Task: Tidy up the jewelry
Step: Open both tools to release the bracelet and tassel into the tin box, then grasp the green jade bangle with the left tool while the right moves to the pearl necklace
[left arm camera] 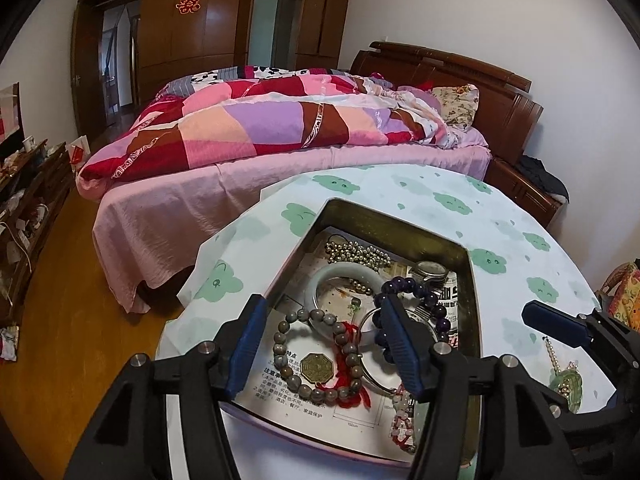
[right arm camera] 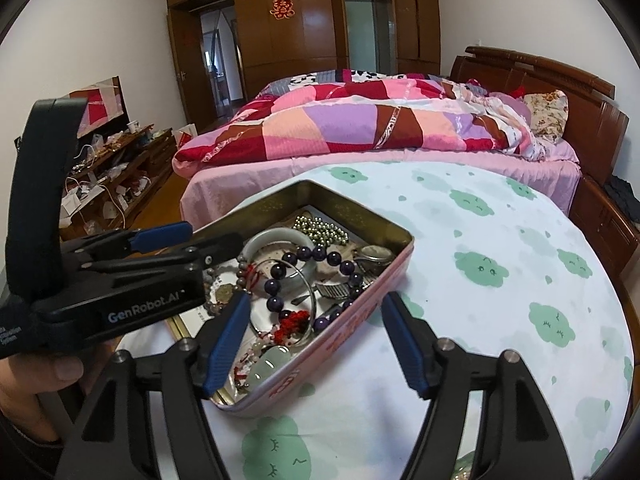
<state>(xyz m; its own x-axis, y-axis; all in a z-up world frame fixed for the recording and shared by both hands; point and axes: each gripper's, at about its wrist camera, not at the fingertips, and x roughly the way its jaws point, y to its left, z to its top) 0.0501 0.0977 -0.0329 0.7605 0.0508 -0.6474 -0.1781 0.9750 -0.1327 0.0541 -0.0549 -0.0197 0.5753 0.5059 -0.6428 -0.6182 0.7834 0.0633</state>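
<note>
An open metal tin (left arm camera: 400, 220) (right arm camera: 352, 312) full of jewelry sits on a round table with a green-cloud cloth (left arm camera: 520, 216) (right arm camera: 500, 240). Inside lie a brown bead bracelet with red cord and a brass coin (left arm camera: 316, 368), a purple bead bracelet (left arm camera: 416, 292) (right arm camera: 316, 256), a pale jade bangle (left arm camera: 340, 276) (right arm camera: 276, 240), gold beads (left arm camera: 356, 254) (right arm camera: 324, 232) and a watch (left arm camera: 432, 270) (right arm camera: 374, 254). My left gripper (left arm camera: 324, 344) (right arm camera: 188, 240) is open over the tin, empty. My right gripper (right arm camera: 316, 340) (left arm camera: 556, 324) is open astride the tin's near right wall, empty. A jade pendant on a pearl chain (left arm camera: 564, 380) lies on the cloth right of the tin.
A bed with a patchwork quilt (left arm camera: 280, 128) (right arm camera: 360, 128) stands behind the table. A cluttered wooden TV stand (left arm camera: 24, 208) (right arm camera: 112, 176) is at the left, a wooden wardrobe (left arm camera: 208, 20) at the back, and a nightstand (left arm camera: 524, 188) at the right.
</note>
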